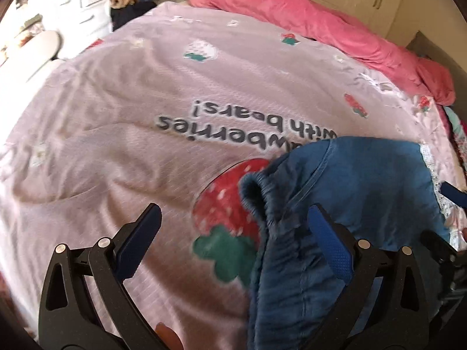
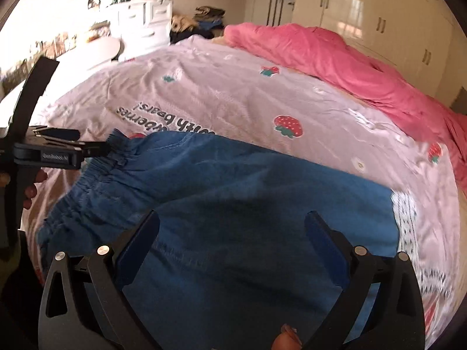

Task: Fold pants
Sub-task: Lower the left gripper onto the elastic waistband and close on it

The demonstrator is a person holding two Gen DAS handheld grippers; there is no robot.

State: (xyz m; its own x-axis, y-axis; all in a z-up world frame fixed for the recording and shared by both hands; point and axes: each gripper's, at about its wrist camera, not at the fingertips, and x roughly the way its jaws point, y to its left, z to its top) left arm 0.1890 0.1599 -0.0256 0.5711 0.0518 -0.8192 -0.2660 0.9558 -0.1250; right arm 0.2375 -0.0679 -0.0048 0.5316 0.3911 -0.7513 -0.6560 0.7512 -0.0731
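Blue denim pants (image 2: 248,189) lie spread across the pink strawberry bed cover (image 2: 233,99). Their elastic waistband (image 2: 96,186) is bunched at the left. My right gripper (image 2: 232,242) hovers open just above the middle of the pants, nothing between its fingers. In the left wrist view the pants (image 1: 364,189) fill the lower right. The gathered waistband (image 1: 256,195) rises between the wide-open fingers of my left gripper (image 1: 238,233), close to the right finger. From the right wrist view, the left gripper (image 2: 96,147) has its tip at the waistband's ruffled edge. A hand (image 2: 32,186) holds it.
A crumpled pink blanket (image 2: 335,58) lies along the far side of the bed. White drawers (image 2: 146,14) and a pile of clothes (image 2: 204,17) stand beyond the bed's far left. Cream wardrobe doors (image 2: 364,14) line the back wall. The left part of the bed cover (image 1: 102,131) is bare.
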